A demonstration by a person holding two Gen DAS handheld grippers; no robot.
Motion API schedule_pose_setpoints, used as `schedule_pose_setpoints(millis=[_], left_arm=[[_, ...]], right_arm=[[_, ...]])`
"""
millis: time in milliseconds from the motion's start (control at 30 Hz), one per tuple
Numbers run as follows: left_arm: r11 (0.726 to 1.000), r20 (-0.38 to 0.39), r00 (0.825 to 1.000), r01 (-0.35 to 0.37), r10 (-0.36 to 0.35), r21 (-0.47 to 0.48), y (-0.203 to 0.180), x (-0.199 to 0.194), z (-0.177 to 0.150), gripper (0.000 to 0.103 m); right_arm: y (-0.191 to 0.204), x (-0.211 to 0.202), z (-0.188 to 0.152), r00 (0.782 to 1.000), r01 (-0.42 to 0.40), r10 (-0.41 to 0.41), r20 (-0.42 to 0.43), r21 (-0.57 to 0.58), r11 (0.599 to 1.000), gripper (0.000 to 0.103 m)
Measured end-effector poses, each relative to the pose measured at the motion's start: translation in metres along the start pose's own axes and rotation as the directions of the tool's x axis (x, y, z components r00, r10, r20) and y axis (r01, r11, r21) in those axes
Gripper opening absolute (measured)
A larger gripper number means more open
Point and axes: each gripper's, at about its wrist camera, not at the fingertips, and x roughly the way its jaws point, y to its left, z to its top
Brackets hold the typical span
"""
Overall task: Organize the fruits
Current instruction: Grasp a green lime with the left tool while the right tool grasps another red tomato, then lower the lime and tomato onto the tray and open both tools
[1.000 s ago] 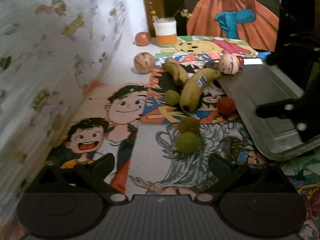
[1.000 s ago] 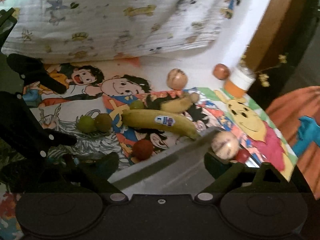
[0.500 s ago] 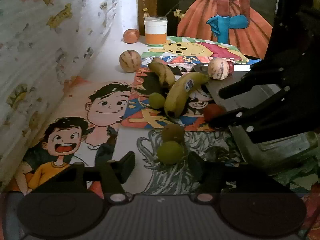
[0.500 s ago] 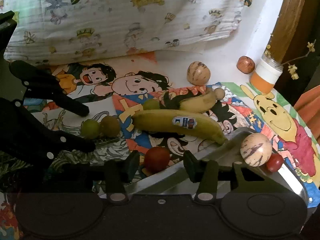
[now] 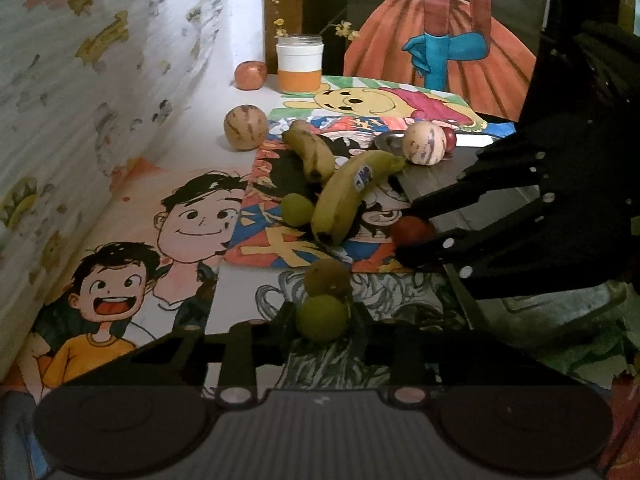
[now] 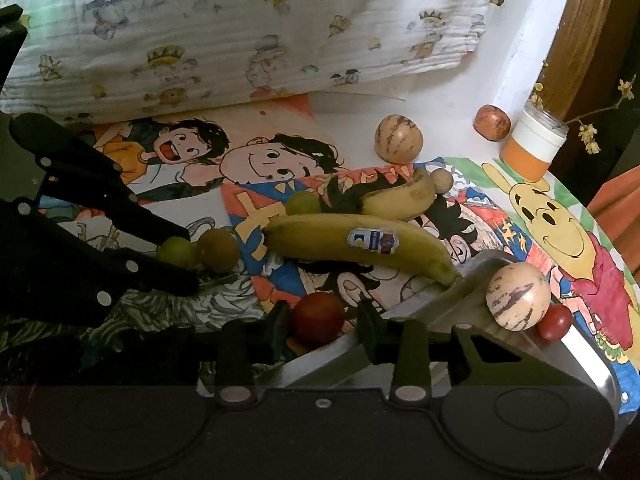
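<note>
My left gripper is closing, and its pads touch both sides of a green round fruit on the cartoon-printed cloth. A brownish-green fruit lies just beyond it. My right gripper is closing too, with a red round fruit between its fingers at the near edge of the metal tray. On the tray lie a striped pale melon and a small red fruit. The large banana touches the tray's rim, and a smaller banana lies behind it.
Another green fruit sits beside the big banana. A second striped melon, an orange-red fruit and an orange-and-white jar stand toward the far corner. A printed fabric wall runs along the left.
Both grippers went from wide open to closed in around their fruits. The left moved up to the green fruit, and the right came down to the red one by the tray.
</note>
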Motion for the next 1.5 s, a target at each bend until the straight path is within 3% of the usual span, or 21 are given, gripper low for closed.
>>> schedule_pose_setpoints(millis=[67,267,600,833,1067,1500], left_arm=[[1.0,-0.006,1.0,0.004,-0.004,-0.015,0.002,0.0,0.0,0.03],[0.996,-0.005,1.0,-0.004,0.004,-0.089,0.007,-0.004,0.0,0.029],[0.983,-0.019,1.0,-0.006,0.003,-0.181,0.013,-0.016,-0.008,0.029],[0.977,-0.032,0.999,0.018,-0.026,-0.213,0.009,-0.023,-0.006,0.029],[0.99,0.02,0.997,0.071,-0.069,-0.125,-0.012,-0.026,0.018,0.029],[0.983,0.072,0.985,0.163,-0.157,-0.081,-0.044,0.003,0.069,0.029]], right_arm=[[0.002,0.001,0.001,1.0,0.002,-0.002,-0.004,-0.006,1.0,0.032],[0.01,0.002,0.003,0.999,0.038,-0.038,-0.012,-0.001,0.999,0.031],[0.015,-0.024,-0.011,0.997,0.018,-0.031,0.069,0.189,0.982,0.031],[0.013,-0.058,-0.027,0.99,0.042,-0.079,0.116,0.291,0.956,0.031],[-0.004,-0.086,-0.051,0.978,0.102,-0.166,0.127,0.4,0.911,0.031],[-0.048,-0.1,-0.079,0.955,0.191,-0.278,0.101,0.505,0.841,0.031]])
